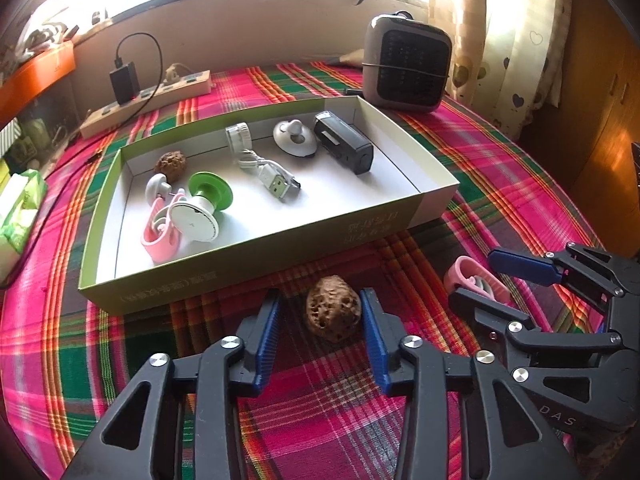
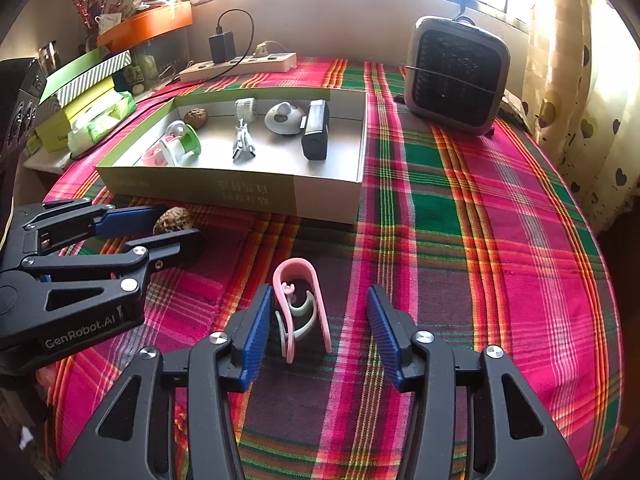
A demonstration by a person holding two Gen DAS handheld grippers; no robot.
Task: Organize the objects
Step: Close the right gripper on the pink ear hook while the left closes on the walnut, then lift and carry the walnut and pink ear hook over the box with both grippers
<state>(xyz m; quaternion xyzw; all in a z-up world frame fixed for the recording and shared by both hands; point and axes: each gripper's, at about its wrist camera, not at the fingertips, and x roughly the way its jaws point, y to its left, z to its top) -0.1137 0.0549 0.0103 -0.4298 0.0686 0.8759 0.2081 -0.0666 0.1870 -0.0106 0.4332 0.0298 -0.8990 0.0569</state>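
Since both loose pieces lie on the plaid-covered worktop (image 2: 500, 240) outside the box (image 1: 248, 264), each tool has one lined up. The left tool (image 1: 322, 330) stands wide open with the walnut (image 1: 333, 308) between its blue pads, the right pad just beside the shell, nothing gripped yet. The walnut looks hard, light and knobbly; its pitted surface should give the ribbed pads purchase, and the widest middle is the likely place to hold. The right tool (image 2: 320, 334) is likewise open around the pink clip (image 2: 302, 304), whose left side sits against the left pad. That clip looks like thin, springy plastic, so squeezing its two outer walls lightly seems wiser. The box lies toward 12 o'clock of both tools and already holds a matching walnut (image 1: 171, 165) and pink clip (image 1: 160, 236).
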